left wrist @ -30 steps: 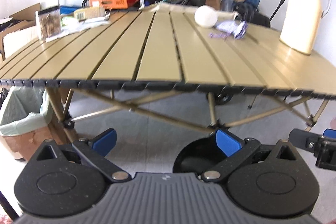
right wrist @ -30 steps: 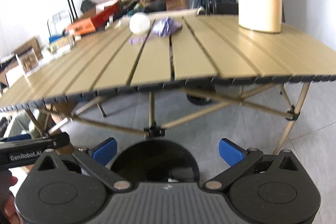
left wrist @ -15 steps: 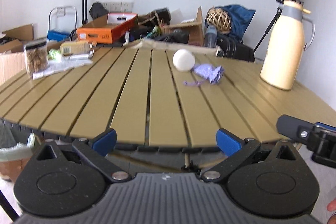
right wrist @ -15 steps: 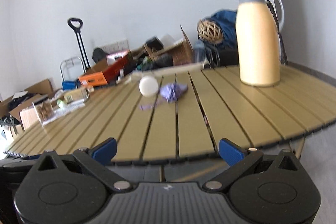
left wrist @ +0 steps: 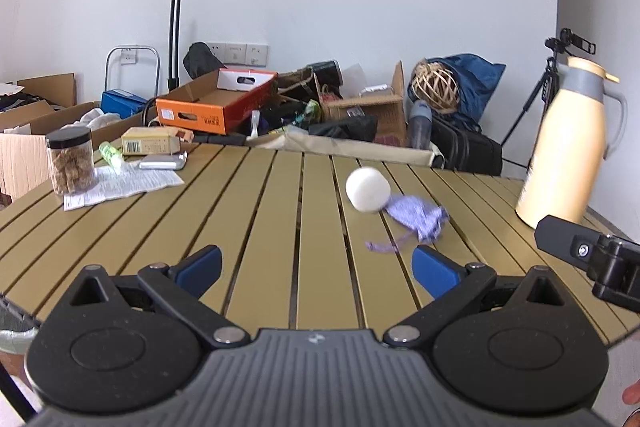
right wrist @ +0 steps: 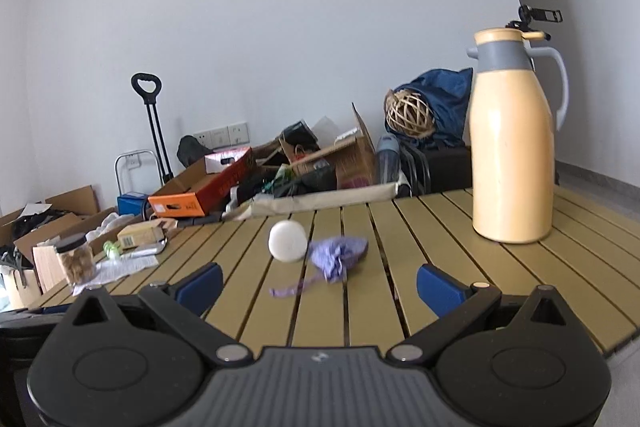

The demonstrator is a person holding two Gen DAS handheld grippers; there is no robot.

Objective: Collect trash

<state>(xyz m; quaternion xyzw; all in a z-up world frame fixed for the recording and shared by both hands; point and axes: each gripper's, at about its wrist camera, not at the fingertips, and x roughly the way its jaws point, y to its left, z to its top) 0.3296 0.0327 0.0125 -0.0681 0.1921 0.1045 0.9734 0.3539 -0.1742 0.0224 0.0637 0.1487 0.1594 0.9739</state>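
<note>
Both raised jaws gape empty above the table [left wrist: 280, 227]; only the left view shows the right gripper [left wrist: 592, 259].

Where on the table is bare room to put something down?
Bare slats lie between the jar and the white ball, and between the purple bag and the flask. The far left corner by the leaflet is crowded.

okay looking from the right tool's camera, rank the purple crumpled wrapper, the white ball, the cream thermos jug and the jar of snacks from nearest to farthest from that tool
From the right tool:
1. Purple wrapper, just ahead, centre.
2. White ball, touching the wrapper's left side, slightly farther back.
3. Cream thermos jug, right side.
4. Snack jar, far left edge; roughly as far as the jug, too close to call.
</note>
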